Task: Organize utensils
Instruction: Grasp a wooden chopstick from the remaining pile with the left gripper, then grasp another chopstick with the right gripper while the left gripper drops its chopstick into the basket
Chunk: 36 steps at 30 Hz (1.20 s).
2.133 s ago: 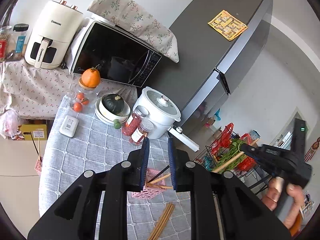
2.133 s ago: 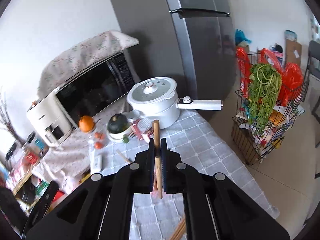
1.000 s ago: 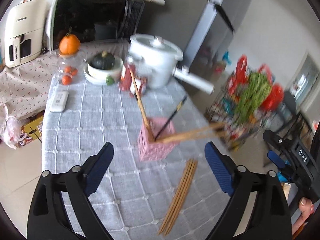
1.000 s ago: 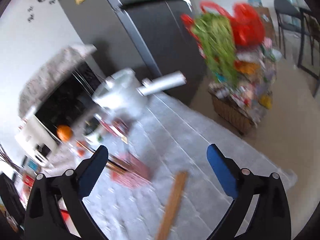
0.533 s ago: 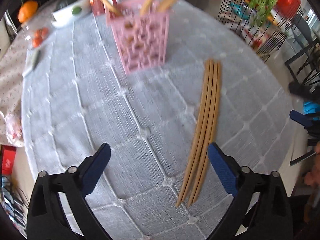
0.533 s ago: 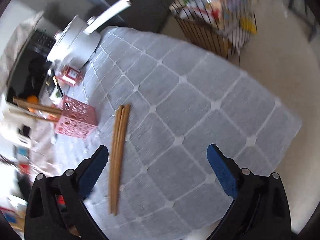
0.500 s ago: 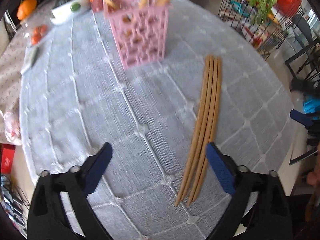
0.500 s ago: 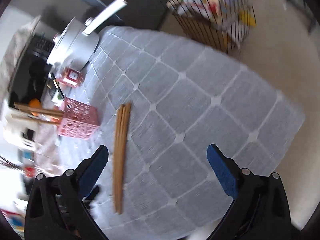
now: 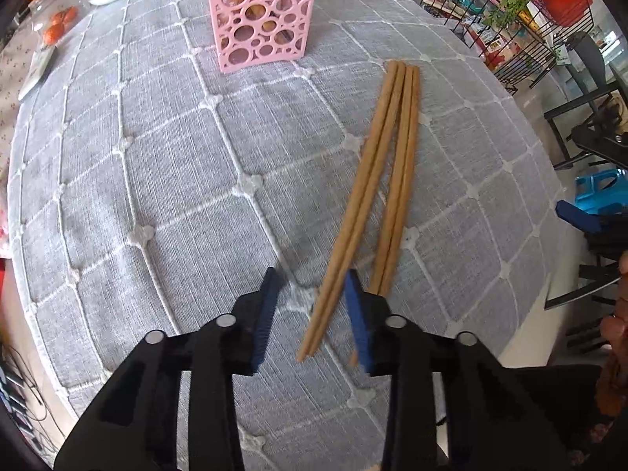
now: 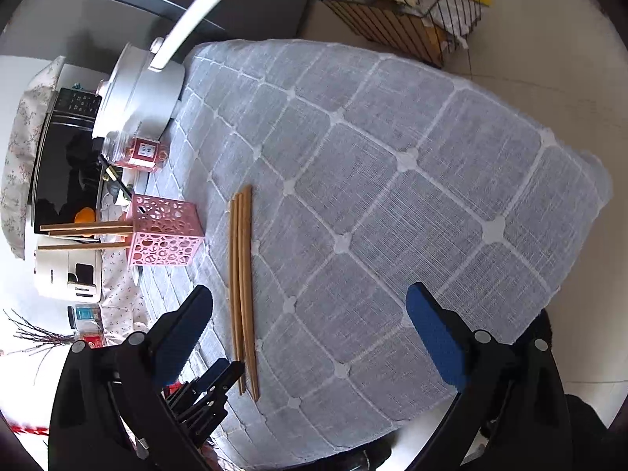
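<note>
Several wooden chopsticks (image 9: 376, 180) lie side by side on the grey checked tablecloth (image 9: 157, 157). My left gripper (image 9: 312, 310) is low over their near ends, jaws partly closed, with two chopsticks between the blue pads and no grip. A pink perforated holder (image 9: 261, 15) stands beyond with chopsticks in it. In the right wrist view the chopsticks (image 10: 243, 286) lie left of centre, the holder (image 10: 167, 235) further left. My right gripper (image 10: 310, 314) is wide open and empty above the cloth. The left gripper (image 10: 204, 392) shows at the chopsticks' near ends.
A white pot with a long handle (image 10: 145, 86), red jars (image 10: 137, 153), a microwave (image 10: 66, 165) and a white air fryer (image 10: 66, 274) stand at the table's far end. A wire rack with vegetables (image 9: 522, 19) stands on the floor beyond the table edge.
My left gripper has dropped toward the chopsticks' near ends and its jaws have narrowed from wide open. The right gripper let go of a chopstick earlier and has swung over the table, open.
</note>
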### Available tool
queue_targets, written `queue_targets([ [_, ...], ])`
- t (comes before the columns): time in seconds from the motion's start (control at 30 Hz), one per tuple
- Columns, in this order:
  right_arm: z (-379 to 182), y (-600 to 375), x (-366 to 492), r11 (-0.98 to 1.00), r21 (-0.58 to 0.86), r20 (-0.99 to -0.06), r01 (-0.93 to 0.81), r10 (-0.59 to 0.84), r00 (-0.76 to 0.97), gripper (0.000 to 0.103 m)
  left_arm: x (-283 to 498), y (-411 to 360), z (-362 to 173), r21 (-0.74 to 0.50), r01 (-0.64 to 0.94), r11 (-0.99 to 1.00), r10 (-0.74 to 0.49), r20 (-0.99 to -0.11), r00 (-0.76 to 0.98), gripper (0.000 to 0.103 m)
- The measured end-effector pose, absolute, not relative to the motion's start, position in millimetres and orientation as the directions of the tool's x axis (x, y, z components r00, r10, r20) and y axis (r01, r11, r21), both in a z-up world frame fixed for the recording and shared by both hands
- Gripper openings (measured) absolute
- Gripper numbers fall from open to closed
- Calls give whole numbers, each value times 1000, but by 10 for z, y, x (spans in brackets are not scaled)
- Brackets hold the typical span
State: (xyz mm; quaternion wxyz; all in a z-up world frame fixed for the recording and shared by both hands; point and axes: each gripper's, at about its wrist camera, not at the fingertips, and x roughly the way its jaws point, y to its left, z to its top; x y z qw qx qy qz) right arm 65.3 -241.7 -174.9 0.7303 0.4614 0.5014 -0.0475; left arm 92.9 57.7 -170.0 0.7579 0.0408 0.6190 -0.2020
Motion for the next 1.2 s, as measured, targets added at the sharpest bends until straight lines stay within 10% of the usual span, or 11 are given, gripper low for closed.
queue_targets([
  [0.53, -1754, -2366, 663, 572, 635, -770, 519, 417, 483, 96, 579, 654, -1659, -196, 451, 871, -291, -945, 152, 4],
  [1.2, -1637, -2091, 730, 658, 654, -744, 374, 467, 478, 96, 80, 959, -628, -189, 383, 904, -393, -719, 574, 4],
])
